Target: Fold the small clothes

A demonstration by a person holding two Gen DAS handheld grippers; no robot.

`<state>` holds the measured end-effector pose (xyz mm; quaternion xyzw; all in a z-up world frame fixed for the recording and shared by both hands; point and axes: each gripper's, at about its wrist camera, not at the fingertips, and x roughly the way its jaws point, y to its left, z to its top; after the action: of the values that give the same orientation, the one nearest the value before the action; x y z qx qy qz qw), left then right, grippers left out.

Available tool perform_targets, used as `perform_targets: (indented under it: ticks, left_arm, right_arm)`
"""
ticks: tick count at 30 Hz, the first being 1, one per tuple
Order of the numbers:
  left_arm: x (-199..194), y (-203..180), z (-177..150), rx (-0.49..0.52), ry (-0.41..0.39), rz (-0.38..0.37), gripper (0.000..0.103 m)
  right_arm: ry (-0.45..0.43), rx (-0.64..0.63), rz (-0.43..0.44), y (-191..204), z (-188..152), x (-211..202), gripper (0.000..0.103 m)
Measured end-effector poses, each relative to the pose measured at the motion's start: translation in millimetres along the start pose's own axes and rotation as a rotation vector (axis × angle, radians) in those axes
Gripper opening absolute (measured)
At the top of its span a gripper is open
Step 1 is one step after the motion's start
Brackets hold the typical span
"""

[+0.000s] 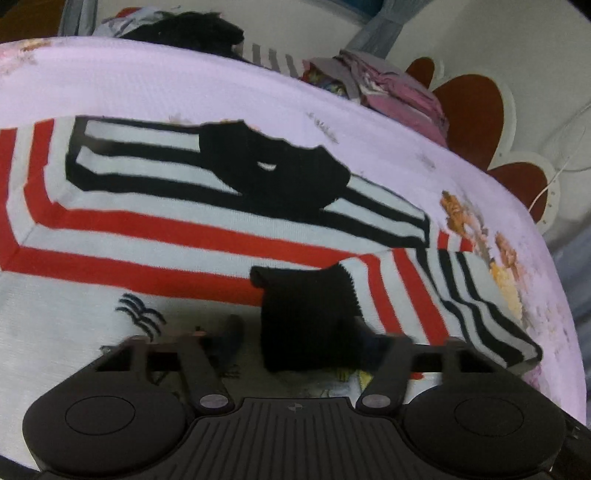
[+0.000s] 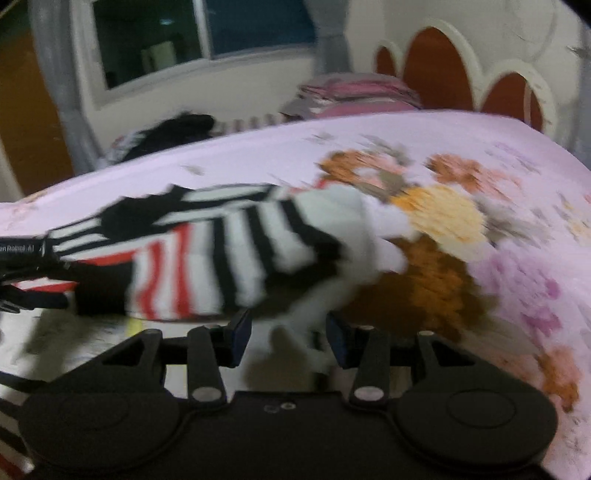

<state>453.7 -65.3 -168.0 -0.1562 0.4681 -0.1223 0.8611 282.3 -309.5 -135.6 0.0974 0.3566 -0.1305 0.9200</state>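
Observation:
A small knit sweater [image 1: 155,236] with red, white and black stripes and a black collar lies on a lilac floral bedsheet [image 1: 207,88]. In the left wrist view my left gripper [image 1: 303,343] has its fingers wide apart, with the sweater's black cuff [image 1: 306,314] lying between them. In the right wrist view my right gripper [image 2: 288,332] stands with its jaws apart around a bunched white edge of the sweater [image 2: 332,236], and the striped sleeve [image 2: 240,251] is folded over. The view is blurred. The left gripper shows at the left edge [image 2: 22,280].
A heap of other clothes lies at the bed's far edge: a black garment [image 1: 192,29] and pink and grey folded pieces [image 1: 391,85]. A white and red scalloped headboard [image 1: 480,122] stands to the right. A window [image 2: 199,33] is behind the bed.

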Motion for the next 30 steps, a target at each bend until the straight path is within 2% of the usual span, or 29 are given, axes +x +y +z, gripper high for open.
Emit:
perform_targets:
  ticks: [2,3,4,5,7,11,12,13,15,18,22,25,30]
  left_arm:
    - [1.3,-1.6,-2.1,0.01,-0.011,0.004,0.046]
    - [0.8,-0.2,-2.6,0.006,-0.011,0.0,0.036]
    - [2.0,-0.4,-1.9,0.002,-0.012,-0.001,0.019]
    - [2.0,2.2,-1.4,-0.006,-0.011,-0.006,0.011]
    - [-0.3,3.6,0.7,-0.019,-0.024,-0.026,0.005]
    - [-30.0,7.0,11.5,-0.03,-0.12,-0.076,0.004]
    - [-40.2,10.4,16.0,-0.037,-0.151,-0.086,0.004]
    - [-52.4,15.6,20.6,-0.043,-0.188,-0.085,0.004]
    - [-70.3,28.9,25.7,-0.055,-0.244,-0.058,0.004]
    - [-86.7,60.7,26.8,-0.071,-0.293,0.036,0.004]
    - [-69.6,101.8,9.2,-0.116,-0.204,0.141,0.0]
    - [-44.0,110.8,-5.6,-0.131,-0.14,0.166,0.0]
    - [-49.1,104.2,-3.5,-0.093,-0.158,0.18,0.0]
  right_arm:
    - [0.008,0.018,-0.011,-5.3,-1.0,5.8,0.044]
    - [0.009,0.016,-0.011,-5.6,-0.7,8.7,0.044]
    - [0.009,0.012,-0.009,-5.4,-0.4,11.3,0.045]
    - [0.011,0.008,-0.008,-4.7,-0.1,14.2,0.045]
    - [0.02,0.006,-0.006,-3.0,0.7,20.0,0.045]
    - [0.047,0.021,-0.011,-1.3,3.6,32.8,0.045]
    - [0.054,0.037,0.001,-2.0,4.4,34.2,0.042]
    - [0.061,0.045,0.017,-1.4,5.0,35.4,0.035]
    - [0.072,0.026,0.024,3.9,5.3,37.6,0.027]
    - [0.067,0.017,0.022,8.0,5.4,36.3,0.025]
    - [0.059,-0.008,0.031,14.0,4.8,34.3,0.022]
    - [0.063,-0.008,0.01,10.4,1.0,37.0,0.018]
    - [0.089,0.001,0.026,0.0,-0.3,30.9,0.017]
